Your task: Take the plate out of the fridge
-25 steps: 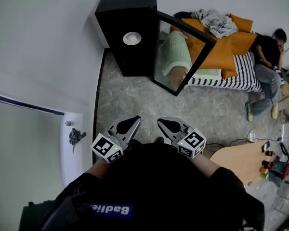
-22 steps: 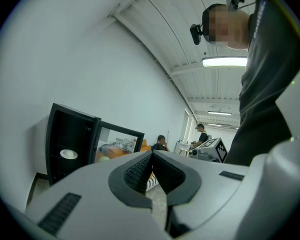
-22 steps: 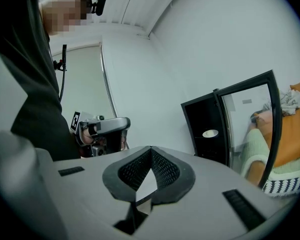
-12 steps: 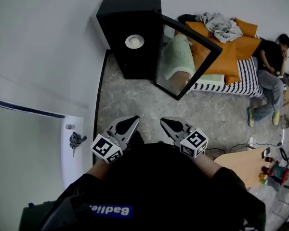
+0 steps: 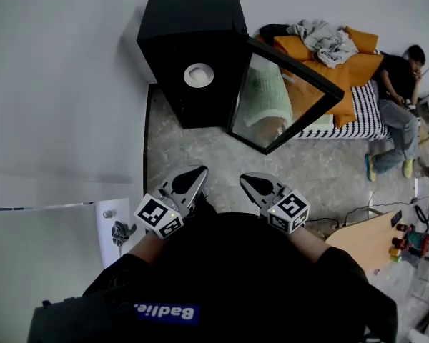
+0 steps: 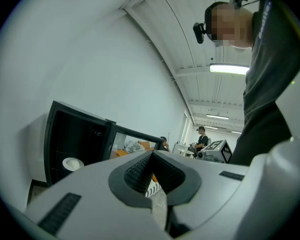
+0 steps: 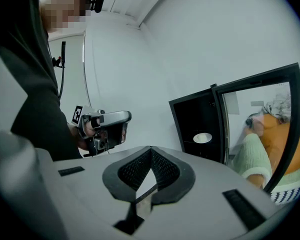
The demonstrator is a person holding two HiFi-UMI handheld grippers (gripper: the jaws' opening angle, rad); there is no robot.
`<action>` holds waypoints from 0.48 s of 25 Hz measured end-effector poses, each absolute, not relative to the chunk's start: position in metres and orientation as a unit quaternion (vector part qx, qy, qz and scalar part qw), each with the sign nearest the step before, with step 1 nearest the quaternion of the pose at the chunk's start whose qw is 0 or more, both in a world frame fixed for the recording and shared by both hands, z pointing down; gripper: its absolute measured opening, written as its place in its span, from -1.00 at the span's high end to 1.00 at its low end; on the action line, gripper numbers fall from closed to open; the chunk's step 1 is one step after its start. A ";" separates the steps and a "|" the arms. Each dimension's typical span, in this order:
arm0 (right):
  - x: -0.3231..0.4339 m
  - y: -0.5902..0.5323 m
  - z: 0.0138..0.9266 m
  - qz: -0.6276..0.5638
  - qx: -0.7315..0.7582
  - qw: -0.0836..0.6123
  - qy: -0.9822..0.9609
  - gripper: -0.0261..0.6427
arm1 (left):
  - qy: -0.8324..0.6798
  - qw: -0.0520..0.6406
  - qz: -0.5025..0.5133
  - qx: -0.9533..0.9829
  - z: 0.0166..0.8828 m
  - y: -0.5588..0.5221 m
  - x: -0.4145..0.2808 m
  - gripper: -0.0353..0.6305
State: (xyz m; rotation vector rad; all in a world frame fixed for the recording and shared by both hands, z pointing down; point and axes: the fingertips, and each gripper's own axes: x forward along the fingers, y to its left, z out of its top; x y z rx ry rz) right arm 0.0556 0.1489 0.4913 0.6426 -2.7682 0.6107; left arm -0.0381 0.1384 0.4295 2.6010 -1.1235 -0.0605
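A small black fridge (image 5: 193, 48) stands on the floor against the wall, its glass door (image 5: 286, 95) swung open to the right. A white plate (image 5: 198, 75) lies on a shelf inside. The plate also shows in the left gripper view (image 6: 72, 163) and the right gripper view (image 7: 202, 137). My left gripper (image 5: 194, 172) and right gripper (image 5: 249, 180) hang side by side over the floor, well short of the fridge. Both are shut with nothing between the jaws. In the right gripper view the left gripper (image 7: 102, 129) shows off to the left.
A bed (image 5: 350, 116) with orange cushions and a pile of clothes stands behind the open door. A person (image 5: 400, 98) sits at its right end. A wooden table (image 5: 368, 238) with small toys is at the right. A white door with a handle (image 5: 118, 229) is at the left.
The fridge and plate have grown and shifted slightly down in the head view as I came closer. The white door at the left has slid down the frame. Both grippers stay shut.
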 end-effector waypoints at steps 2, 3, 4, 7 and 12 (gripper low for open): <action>0.043 0.135 0.490 0.210 0.230 0.119 -0.943 0.93 | -0.386 0.163 -0.026 0.908 0.430 0.122 -0.052 0.88; 0.036 0.129 0.490 0.211 0.235 0.120 -0.941 0.93 | -0.381 0.167 -0.028 0.909 0.430 0.114 -0.057 0.88; 0.029 0.123 0.489 0.213 0.240 0.121 -0.939 0.93 | -0.375 0.171 -0.031 0.911 0.430 0.107 -0.063 0.87; 0.009 0.106 0.487 0.211 0.256 0.123 -0.935 0.93 | -0.353 0.184 -0.036 0.917 0.431 0.090 -0.079 0.87; -0.026 0.088 0.477 0.204 0.270 0.126 -0.933 0.93 | -0.335 0.195 -0.041 0.921 0.434 0.070 -0.106 0.87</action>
